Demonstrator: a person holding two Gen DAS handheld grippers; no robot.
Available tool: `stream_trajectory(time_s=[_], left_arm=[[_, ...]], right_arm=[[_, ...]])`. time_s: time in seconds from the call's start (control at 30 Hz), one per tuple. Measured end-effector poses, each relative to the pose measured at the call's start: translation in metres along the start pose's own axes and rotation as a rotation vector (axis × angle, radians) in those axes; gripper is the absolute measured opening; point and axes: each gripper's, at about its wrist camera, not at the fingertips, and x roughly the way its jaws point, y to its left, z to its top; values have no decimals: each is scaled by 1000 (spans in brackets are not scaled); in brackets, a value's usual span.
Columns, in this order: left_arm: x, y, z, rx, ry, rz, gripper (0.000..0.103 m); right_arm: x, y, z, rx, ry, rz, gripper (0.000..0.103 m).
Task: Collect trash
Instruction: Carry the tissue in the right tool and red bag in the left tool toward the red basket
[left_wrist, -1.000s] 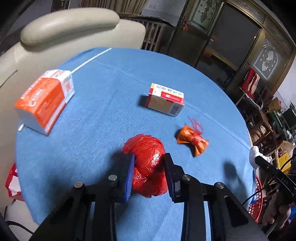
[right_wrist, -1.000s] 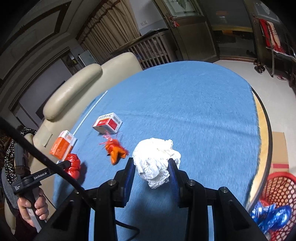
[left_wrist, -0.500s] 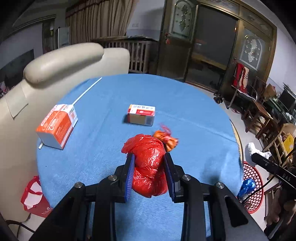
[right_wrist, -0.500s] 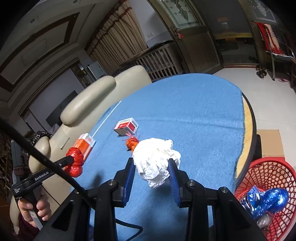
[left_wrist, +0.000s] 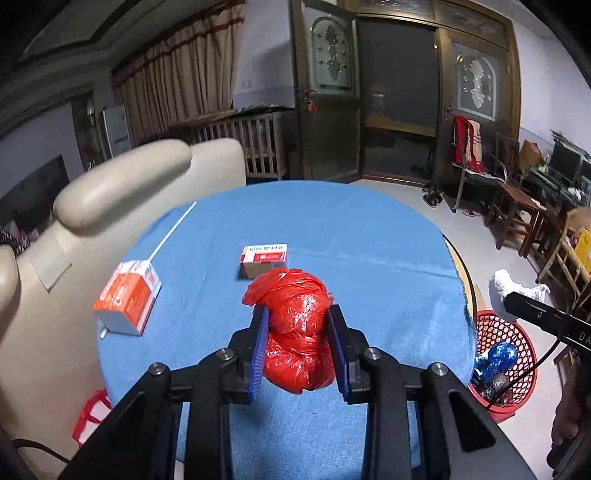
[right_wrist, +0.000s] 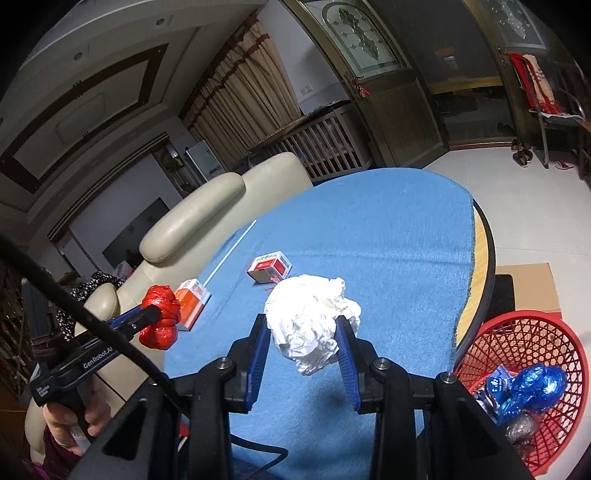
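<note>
My left gripper is shut on a knotted red plastic bag and holds it above the blue tablecloth. The same red plastic bag shows at the left of the right wrist view. My right gripper is shut on a crumpled white paper wad, lifted over the cloth. A red mesh trash basket stands on the floor at the table's right edge, with blue foil trash inside. The red mesh trash basket also appears at the right of the left wrist view.
A red-and-white small box and an orange carton lie on the cloth, with a white straw behind them. A beige sofa borders the table's left. A flat cardboard sheet lies behind the basket. Wooden chairs stand at far right.
Both grippers rose with their loads and swung toward the table's right side. The basket has come into both views. The small orange bag is now hidden behind the held trash.
</note>
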Motion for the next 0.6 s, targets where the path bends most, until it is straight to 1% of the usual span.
stream_trajectory(time_s=[0.27,0.6], left_arm=[[-12,-18,-1,53,-27,5,33],[-24,-26,-1,89,-65,26,33]], right_arm=[[-13,2,-1,-5,-12,8,38],[-26,6,-1,-20,-32,6,38]])
